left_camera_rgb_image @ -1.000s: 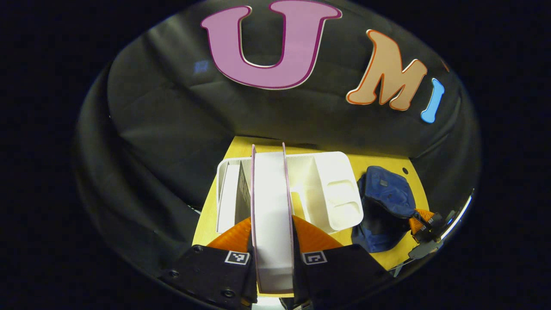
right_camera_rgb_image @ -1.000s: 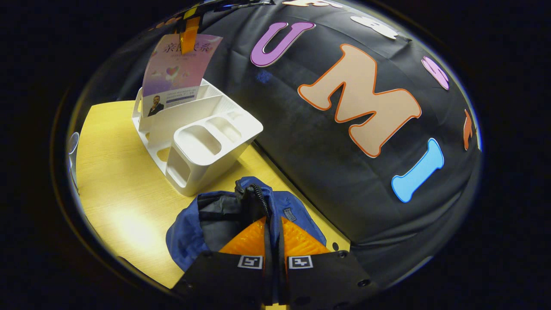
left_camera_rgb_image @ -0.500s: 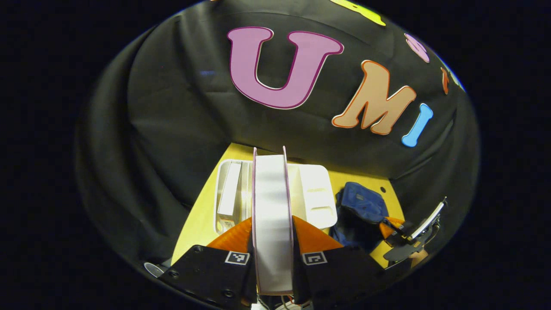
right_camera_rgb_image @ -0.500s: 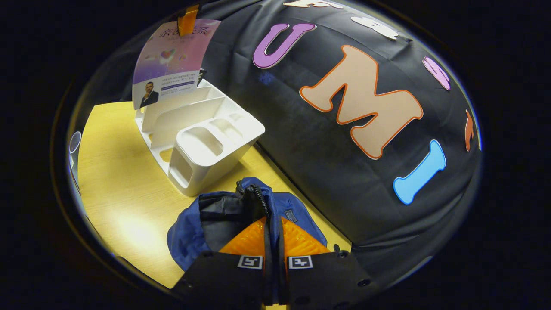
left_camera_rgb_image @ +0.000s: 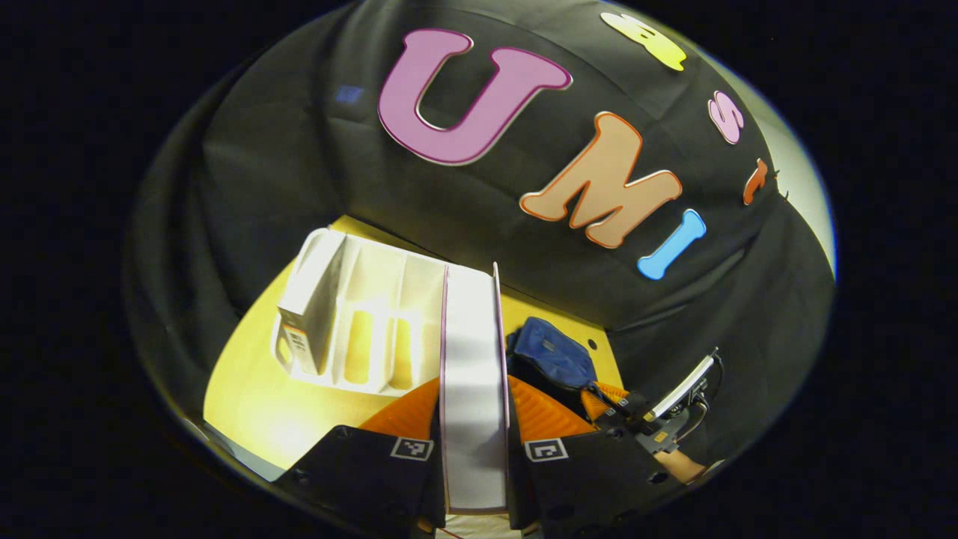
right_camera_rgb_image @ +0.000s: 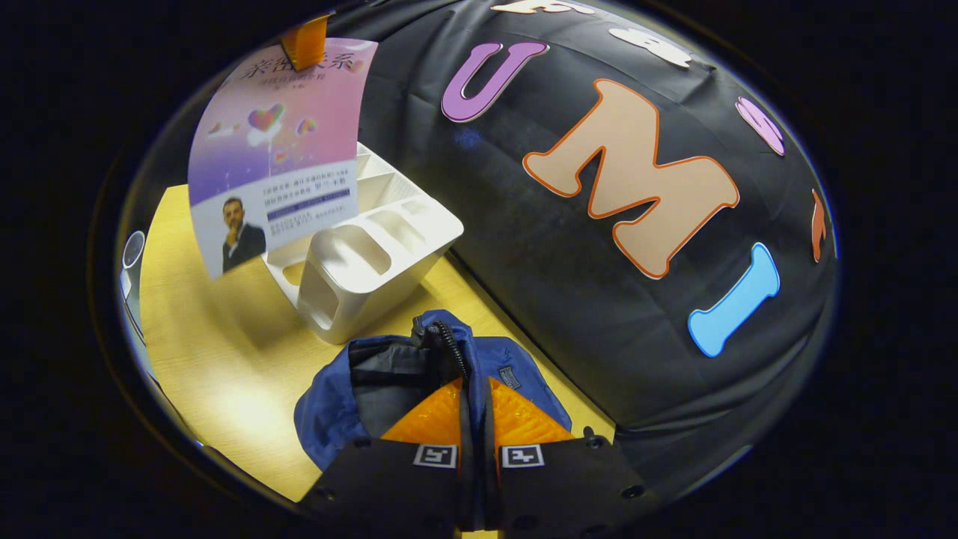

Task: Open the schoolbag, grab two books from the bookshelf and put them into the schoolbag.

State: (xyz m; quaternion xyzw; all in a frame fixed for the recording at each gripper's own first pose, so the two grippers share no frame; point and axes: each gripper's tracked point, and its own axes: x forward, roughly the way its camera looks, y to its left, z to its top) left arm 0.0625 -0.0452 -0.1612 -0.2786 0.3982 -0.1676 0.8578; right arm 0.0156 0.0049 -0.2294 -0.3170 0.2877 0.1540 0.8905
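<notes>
My left gripper (left_camera_rgb_image: 473, 404) is shut on a book with a pink and purple cover (left_camera_rgb_image: 473, 374), held edge-on in the air above the table. In the right gripper view the same book (right_camera_rgb_image: 277, 150) hangs from the left gripper's fingers (right_camera_rgb_image: 303, 41), clear of the white bookshelf (right_camera_rgb_image: 374, 254). A second book (left_camera_rgb_image: 307, 296) stands in the left slot of the bookshelf (left_camera_rgb_image: 359, 329). My right gripper (right_camera_rgb_image: 471, 408) is shut on the rim of the blue schoolbag (right_camera_rgb_image: 389, 374), whose mouth gapes open. The schoolbag (left_camera_rgb_image: 550, 355) lies right of the shelf.
The shelf and bag stand on a yellow wooden table (right_camera_rgb_image: 217, 352) against the black cloth wall. The table's left edge (right_camera_rgb_image: 135, 299) runs close by. In the left gripper view the right gripper (left_camera_rgb_image: 644, 419) and a hand hold the bag's edge.
The left gripper has lifted the book out of the shelf and carried it up and toward the bag. The right gripper has stayed shut on the bag's rim.
</notes>
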